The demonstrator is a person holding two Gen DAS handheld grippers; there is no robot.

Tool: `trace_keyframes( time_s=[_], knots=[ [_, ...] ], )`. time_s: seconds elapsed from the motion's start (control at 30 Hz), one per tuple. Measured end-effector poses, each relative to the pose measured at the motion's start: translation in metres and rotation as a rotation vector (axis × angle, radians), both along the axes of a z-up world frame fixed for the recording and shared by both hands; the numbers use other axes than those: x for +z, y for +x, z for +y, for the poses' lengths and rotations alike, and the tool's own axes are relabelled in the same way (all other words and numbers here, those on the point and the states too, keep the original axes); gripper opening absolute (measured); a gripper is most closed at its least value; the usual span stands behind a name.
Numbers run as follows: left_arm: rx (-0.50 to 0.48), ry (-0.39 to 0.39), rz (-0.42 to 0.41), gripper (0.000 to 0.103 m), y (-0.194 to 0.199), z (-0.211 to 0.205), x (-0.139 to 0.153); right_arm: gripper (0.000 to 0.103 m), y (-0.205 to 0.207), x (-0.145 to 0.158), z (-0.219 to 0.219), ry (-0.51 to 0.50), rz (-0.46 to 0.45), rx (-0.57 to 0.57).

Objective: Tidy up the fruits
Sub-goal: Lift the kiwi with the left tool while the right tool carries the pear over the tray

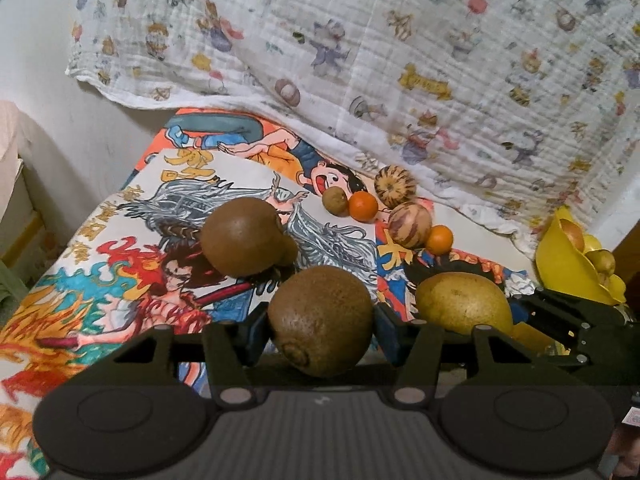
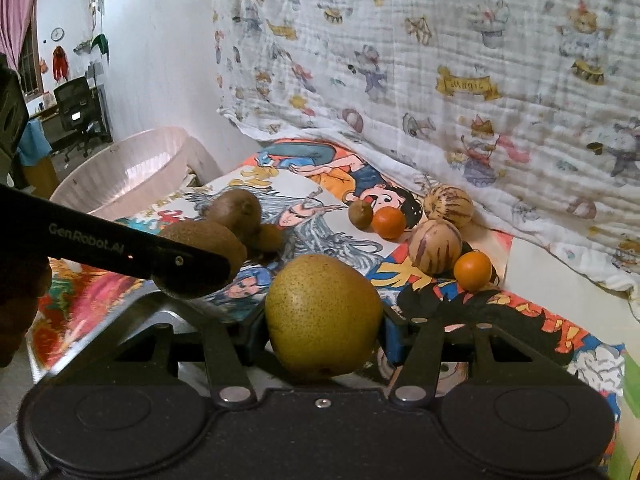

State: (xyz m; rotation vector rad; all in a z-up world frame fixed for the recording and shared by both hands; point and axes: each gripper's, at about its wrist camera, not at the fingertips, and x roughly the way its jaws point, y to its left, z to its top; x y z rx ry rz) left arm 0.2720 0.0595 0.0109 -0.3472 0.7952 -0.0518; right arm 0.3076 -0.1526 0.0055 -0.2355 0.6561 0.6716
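My left gripper (image 1: 320, 320) is shut on a brown kiwi (image 1: 320, 320) above the cartoon-printed tabletop. My right gripper (image 2: 322, 320) is shut on a yellow-green pear (image 2: 322, 314); that pear also shows in the left wrist view (image 1: 464, 302). Another kiwi (image 1: 240, 236) lies on the table ahead of the left gripper. Further back lie a small kiwi (image 1: 335, 200), two oranges (image 1: 363, 206) (image 1: 439, 239) and two striped melons (image 1: 395, 186) (image 1: 410, 225). The left gripper's arm (image 2: 120, 248) crosses the right wrist view with its kiwi (image 2: 208, 244).
A yellow bowl (image 1: 568, 264) holding yellow fruit stands at the right. A pale pink basin (image 2: 132, 172) stands off the table's left end. A patterned cloth (image 1: 400, 60) hangs behind the table. The cartoon posters (image 1: 120, 280) cover the tabletop.
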Motion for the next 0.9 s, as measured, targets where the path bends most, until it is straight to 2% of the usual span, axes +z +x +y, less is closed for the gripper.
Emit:
trace_keyframes(
  time_s=[0.23,0.53,0.9],
  knots=[
    [-0.002,0.004,-0.006,0.059,-0.04,0.003,0.009,0.057,-0.038,0.006,-0.006,0.029,0.009,0.002],
    [-0.021,-0.01,0.014,0.059,-0.092,0.001,0.006,0.057,-0.092,0.001,-0.011,0.043,0.055,0.02],
    [-0.094,-0.009,0.036,0.059,-0.13,-0.01,0.003,0.057,-0.135,-0.011,-0.017,0.024,0.103,0.045]
  ],
)
